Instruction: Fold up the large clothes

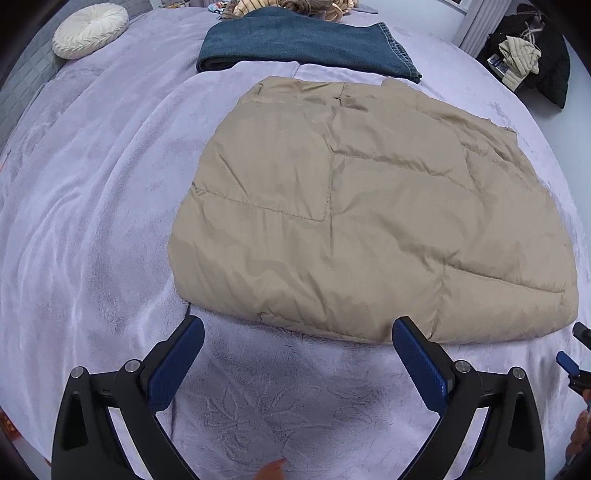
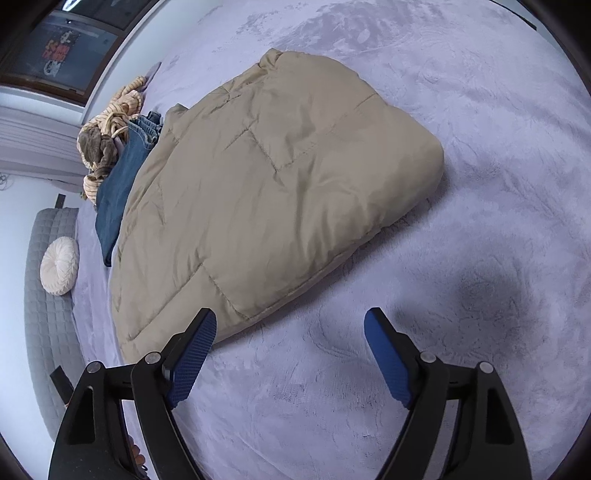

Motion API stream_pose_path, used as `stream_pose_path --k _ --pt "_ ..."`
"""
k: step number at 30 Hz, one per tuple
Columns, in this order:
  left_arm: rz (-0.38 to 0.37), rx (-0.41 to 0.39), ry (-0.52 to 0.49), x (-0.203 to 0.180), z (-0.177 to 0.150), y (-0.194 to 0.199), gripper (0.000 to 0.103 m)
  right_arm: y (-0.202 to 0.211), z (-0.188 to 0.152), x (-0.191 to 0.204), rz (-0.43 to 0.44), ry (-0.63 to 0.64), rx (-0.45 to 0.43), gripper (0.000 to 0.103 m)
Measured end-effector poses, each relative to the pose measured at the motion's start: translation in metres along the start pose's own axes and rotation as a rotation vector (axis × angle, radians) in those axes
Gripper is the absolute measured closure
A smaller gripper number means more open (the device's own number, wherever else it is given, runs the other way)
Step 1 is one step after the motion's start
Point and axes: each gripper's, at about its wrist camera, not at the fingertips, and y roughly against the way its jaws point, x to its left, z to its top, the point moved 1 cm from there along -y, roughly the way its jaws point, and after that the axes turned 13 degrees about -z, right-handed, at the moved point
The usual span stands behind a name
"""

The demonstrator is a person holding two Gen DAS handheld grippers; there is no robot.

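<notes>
A beige quilted puffer jacket [image 1: 362,206] lies folded into a flat bundle on the lilac bedspread [image 1: 92,221]. My left gripper [image 1: 297,325] hangs open over the spread just short of the jacket's near edge, with nothing between its blue pads. In the right wrist view the same jacket [image 2: 266,192] stretches away to the upper left. There my right gripper [image 2: 290,317] stands open beside the jacket's near corner, its left fingertip close to the fabric and only bedspread [image 2: 461,184] in the gap. The tips of the right gripper [image 1: 576,350] show at the left wrist view's right edge.
Folded blue jeans [image 1: 303,44] lie beyond the jacket, with a heap of striped and brown clothes [image 2: 107,133] behind them. A round cream cushion [image 1: 90,29] rests at the grey headboard [image 2: 48,306]. Dark bags with a striped cloth [image 1: 524,55] stand off the bed's right side.
</notes>
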Motion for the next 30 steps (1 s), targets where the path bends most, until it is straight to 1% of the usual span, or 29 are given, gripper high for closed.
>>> stream_pose_path --k 3,7,12,14,17,20,21,23,26,27,28,29,30 --pt "-0.041 -0.014 0.059 0.009 -0.003 -0.004 0.001 -0.005 0.003 -0.002 0.025 -0.003 -0.009 0.017" --pt "-0.078 -0.035 0.127 0.023 -0.005 -0.007 0.001 -0.013 0.008 -0.007 0.096 -0.024 -0.024 0.016" --pt "-0.126 -0.045 0.176 0.034 -0.008 -0.010 0.001 -0.021 0.015 -0.014 0.134 -0.068 -0.035 0.016" --pt "-0.149 -0.061 0.200 0.038 -0.007 -0.008 0.001 -0.024 0.018 -0.018 0.147 -0.093 -0.040 0.016" --pt "-0.204 -0.065 0.240 0.045 -0.005 -0.012 0.001 -0.031 0.020 -0.024 0.170 -0.146 -0.032 0.016" --pt "-0.325 -0.048 0.305 0.053 -0.006 -0.022 0.001 -0.041 0.027 -0.029 0.199 -0.197 -0.017 0.016" --pt "-0.353 -0.045 0.329 0.056 -0.007 -0.026 0.001 -0.044 0.028 -0.030 0.207 -0.215 -0.023 0.016" --pt "-0.389 -0.043 0.380 0.061 -0.008 -0.033 0.001 -0.049 0.032 -0.032 0.235 -0.259 -0.031 0.015" --pt "-0.427 -0.075 0.435 0.068 -0.006 -0.040 0.001 -0.057 0.038 -0.034 0.320 -0.330 -0.023 0.015" --pt "-0.439 -0.087 0.445 0.069 -0.003 -0.042 0.001 -0.059 0.040 -0.032 0.345 -0.338 -0.021 0.014" --pt "-0.448 -0.096 0.449 0.069 0.001 -0.043 0.001 -0.061 0.043 -0.028 0.369 -0.340 -0.018 0.003" --pt "-0.460 -0.107 0.450 0.068 0.005 -0.044 0.001 -0.061 0.046 -0.023 0.398 -0.336 -0.021 0.000" --pt "-0.472 -0.118 0.450 0.066 0.010 -0.046 0.001 -0.061 0.050 -0.018 0.415 -0.328 -0.022 0.000"
